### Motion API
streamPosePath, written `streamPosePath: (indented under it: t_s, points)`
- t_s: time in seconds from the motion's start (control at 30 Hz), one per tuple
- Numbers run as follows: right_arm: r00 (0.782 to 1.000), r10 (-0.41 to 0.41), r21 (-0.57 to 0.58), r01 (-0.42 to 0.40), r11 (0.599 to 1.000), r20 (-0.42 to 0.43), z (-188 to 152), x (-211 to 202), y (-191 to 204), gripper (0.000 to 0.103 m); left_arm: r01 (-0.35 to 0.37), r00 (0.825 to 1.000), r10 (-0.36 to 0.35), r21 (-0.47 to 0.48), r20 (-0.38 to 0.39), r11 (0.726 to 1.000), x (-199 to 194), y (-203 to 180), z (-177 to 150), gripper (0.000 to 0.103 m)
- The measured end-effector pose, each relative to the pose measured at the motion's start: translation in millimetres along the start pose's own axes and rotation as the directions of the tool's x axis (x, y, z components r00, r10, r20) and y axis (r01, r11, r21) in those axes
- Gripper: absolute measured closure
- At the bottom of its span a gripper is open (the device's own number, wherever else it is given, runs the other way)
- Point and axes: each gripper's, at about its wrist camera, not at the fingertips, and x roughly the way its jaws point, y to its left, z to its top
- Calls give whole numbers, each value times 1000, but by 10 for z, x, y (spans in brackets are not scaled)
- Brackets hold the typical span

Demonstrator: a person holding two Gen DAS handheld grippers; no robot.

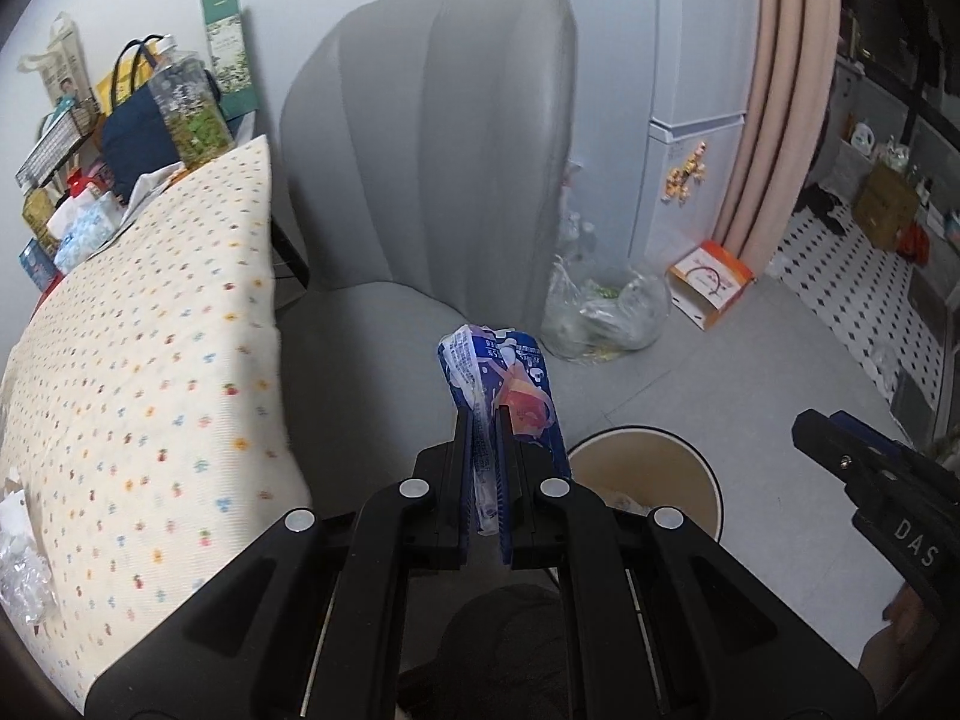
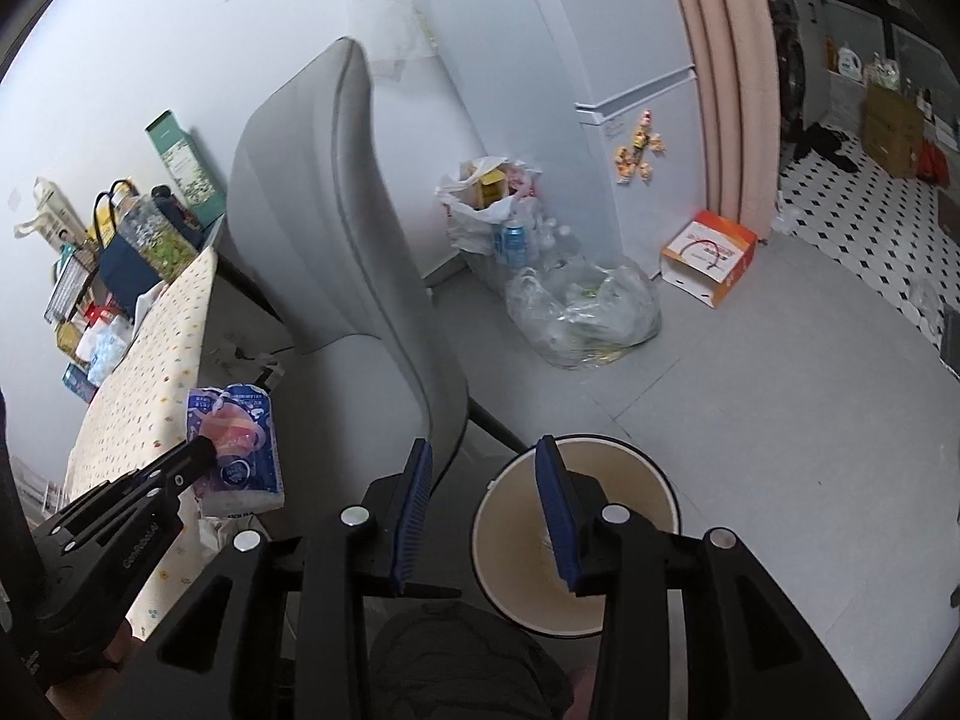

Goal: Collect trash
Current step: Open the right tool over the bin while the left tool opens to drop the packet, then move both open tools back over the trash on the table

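My left gripper (image 1: 483,414) is shut on a crumpled blue snack wrapper (image 1: 504,372) with white and orange print, held over the chair seat just left of the bin. The round cream bin (image 1: 702,462) with a dark rim stands on the floor, with some pale trash inside. In the right wrist view my right gripper (image 2: 483,444) stands open with nothing between its blue pads, its right finger over the bin (image 2: 660,474). The wrapper (image 2: 240,438) and left gripper (image 2: 204,450) show at the left there. The right gripper (image 1: 810,426) enters the left wrist view from the right.
A grey upholstered chair (image 1: 432,180) stands behind the bin. A table with a dotted cloth (image 1: 150,360) lies left, cluttered at its far end. A clear bag of bottles (image 2: 582,312), an orange-white box (image 2: 708,252) and a white fridge (image 2: 630,60) stand beyond.
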Motion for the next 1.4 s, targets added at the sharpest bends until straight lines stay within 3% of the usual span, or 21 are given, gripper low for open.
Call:
streamPosePath:
  t_s: [0.53,0.6,0.67,0.8,0.93,1.13,1.4]
  points:
    - [993,-107,153,96,984,59,-2,-356,-804,61,146,989,-140,133,-47,980,158,-885,18,94]
    - [991,-114,162,102,982,68,-5,-392,-863,60,173,984,-167,132,-56,976,163,-937,24,83]
    - [991,-116,165,103,981,71,-11,-402,-892,60,188,982,-183,129,-50,974,144,-947,31,50]
    - [992,-107,164,94,982,70,-27,-399,-885,59,184,983,-181,122,-37,975,94,-896,39,41]
    - [993,-92,150,80,985,79,-22,-443,-788,59,164,986,-165,109,1,980,-15,-787,65,22]
    - [990,-84,107,73,992,113,-12,-567,-559,37,128,990,-131,73,51,989,-224,-520,67,11]
    - [988,-52,27,49,998,144,-3,-715,-73,12,85,990,-81,-24,117,996,-528,51,31,6]
